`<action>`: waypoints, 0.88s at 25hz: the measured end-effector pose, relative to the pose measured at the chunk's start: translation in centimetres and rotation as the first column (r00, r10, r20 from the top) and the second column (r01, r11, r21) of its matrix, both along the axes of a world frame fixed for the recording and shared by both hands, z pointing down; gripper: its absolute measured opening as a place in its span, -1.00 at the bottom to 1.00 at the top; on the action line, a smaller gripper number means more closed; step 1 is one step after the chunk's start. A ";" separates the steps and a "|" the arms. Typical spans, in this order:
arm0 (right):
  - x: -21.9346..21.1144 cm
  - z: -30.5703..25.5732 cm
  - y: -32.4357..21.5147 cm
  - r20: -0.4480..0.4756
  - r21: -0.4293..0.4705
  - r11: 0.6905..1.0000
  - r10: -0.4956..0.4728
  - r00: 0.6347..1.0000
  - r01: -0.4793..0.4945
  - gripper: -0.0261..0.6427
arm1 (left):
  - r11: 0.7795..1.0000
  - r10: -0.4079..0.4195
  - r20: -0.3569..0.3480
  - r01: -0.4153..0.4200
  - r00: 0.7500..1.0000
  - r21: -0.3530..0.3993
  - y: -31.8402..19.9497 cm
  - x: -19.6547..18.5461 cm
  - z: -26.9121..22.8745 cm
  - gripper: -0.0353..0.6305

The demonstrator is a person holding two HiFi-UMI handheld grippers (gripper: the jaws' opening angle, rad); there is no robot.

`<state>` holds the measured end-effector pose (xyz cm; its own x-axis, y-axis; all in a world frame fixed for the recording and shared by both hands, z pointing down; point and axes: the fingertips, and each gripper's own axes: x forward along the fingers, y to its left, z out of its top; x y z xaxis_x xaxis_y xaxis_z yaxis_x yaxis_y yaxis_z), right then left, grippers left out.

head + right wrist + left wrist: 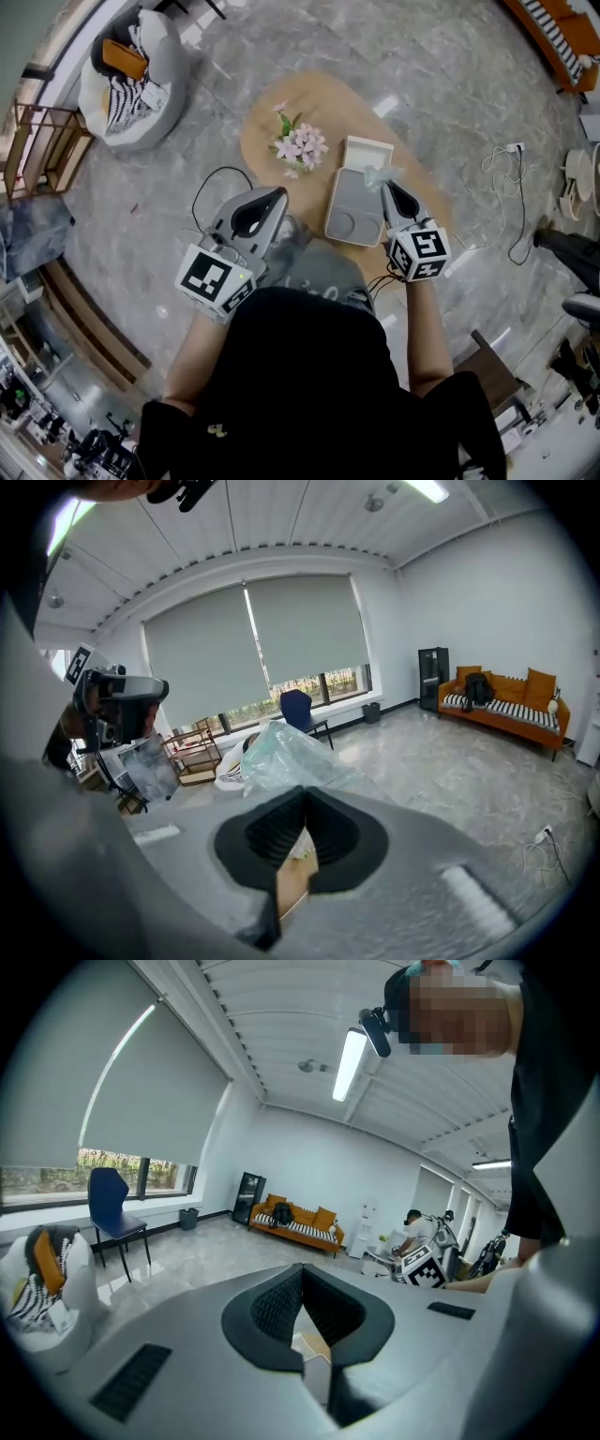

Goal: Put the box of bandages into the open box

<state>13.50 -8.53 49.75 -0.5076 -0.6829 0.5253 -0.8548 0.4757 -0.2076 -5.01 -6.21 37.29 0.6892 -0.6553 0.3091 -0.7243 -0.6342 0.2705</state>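
Note:
The open box [349,214] is grey, with its white lid [368,149] folded back, and lies on the oval wooden table [328,101]. My right gripper [383,185] hovers over the box's right edge, shut on the box of bandages [379,173], a pale green pack in crinkly clear plastic. The pack [284,752] sticks out past the closed tips of the right gripper [302,791]. My left gripper [278,195] hangs shut and empty at the table's near left edge, left of the box. Nothing sits between its fingers in the left gripper [302,1267] view.
A pink flower bunch [299,145] stands on the table just left of the box. A black cable [210,181] runs over the floor by the table's left. A white armchair [141,70] sits at the far left and a power strip [512,148] at the right.

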 end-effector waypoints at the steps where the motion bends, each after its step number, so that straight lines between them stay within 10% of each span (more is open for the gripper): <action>1: 0.1 0.8 -0.4 -0.005 -0.012 1.000 -0.010 1.000 0.010 -0.92 | 1.000 -0.011 0.005 0.011 1.000 -0.006 -0.3 0.0 0.2 -0.86; 22: 1.9 22.2 -5.4 -0.117 -0.326 0.943 -0.117 0.986 0.073 -0.92 | 0.963 -0.172 0.106 0.190 0.979 -0.193 -1.2 -0.8 5.9 -0.86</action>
<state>15.40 -13.94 71.98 -0.4726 -0.4199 0.7748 -0.8390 0.4834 -0.2498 -5.80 -7.44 43.16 0.5292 -0.6848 0.5011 -0.8485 -0.4289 0.3099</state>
